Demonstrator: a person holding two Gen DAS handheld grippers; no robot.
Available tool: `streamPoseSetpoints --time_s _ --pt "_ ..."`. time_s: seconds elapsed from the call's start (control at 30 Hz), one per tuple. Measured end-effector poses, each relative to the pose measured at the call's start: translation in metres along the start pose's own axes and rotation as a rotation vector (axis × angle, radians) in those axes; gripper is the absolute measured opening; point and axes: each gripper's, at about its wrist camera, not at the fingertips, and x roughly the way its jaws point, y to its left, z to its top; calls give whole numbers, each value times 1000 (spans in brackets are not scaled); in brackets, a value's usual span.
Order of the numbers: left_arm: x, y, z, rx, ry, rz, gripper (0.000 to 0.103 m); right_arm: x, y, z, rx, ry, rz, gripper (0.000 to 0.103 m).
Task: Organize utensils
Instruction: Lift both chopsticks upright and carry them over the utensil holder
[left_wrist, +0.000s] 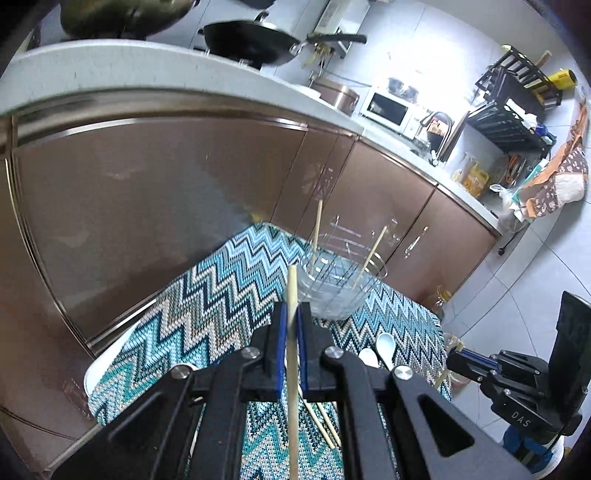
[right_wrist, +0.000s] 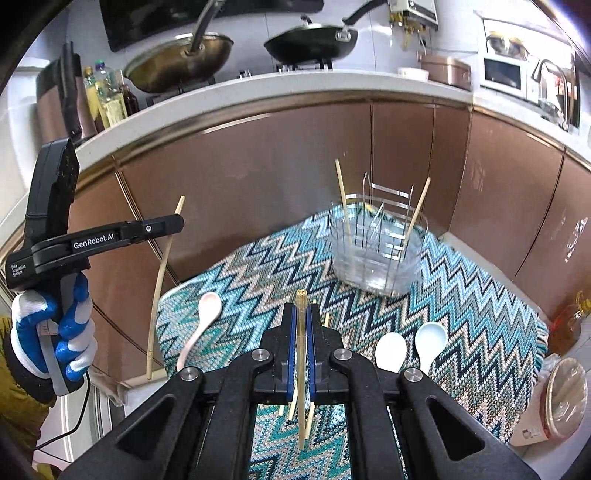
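Observation:
My left gripper (left_wrist: 291, 314) is shut on a wooden chopstick (left_wrist: 292, 354) and holds it upright above the zigzag mat (left_wrist: 207, 306). It also shows in the right wrist view (right_wrist: 177, 223), raised at the left with its chopstick (right_wrist: 159, 280). My right gripper (right_wrist: 301, 314) is shut on another chopstick (right_wrist: 301, 354) above the mat (right_wrist: 461, 295). A clear holder with a wire rack (right_wrist: 376, 247) stands at the mat's far end with two chopsticks in it; it also shows in the left wrist view (left_wrist: 336, 284). Three spoons lie on the mat: a pinkish one (right_wrist: 205, 314) and two white ones (right_wrist: 389, 350).
Loose chopsticks (left_wrist: 325, 421) lie on the mat under the grippers. Brown cabinet doors (right_wrist: 295, 166) rise behind the mat, with a countertop and woks (right_wrist: 310, 40) above. An oil bottle (right_wrist: 569, 321) and a wrapped container (right_wrist: 565, 398) stand at the right.

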Motion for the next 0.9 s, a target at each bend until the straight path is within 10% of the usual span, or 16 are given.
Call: streamPoseSetpoints --time_s 0.9 --pt "11 -18 29 62 -109 -35 5 -17 -7 42 16 -197 10 5"
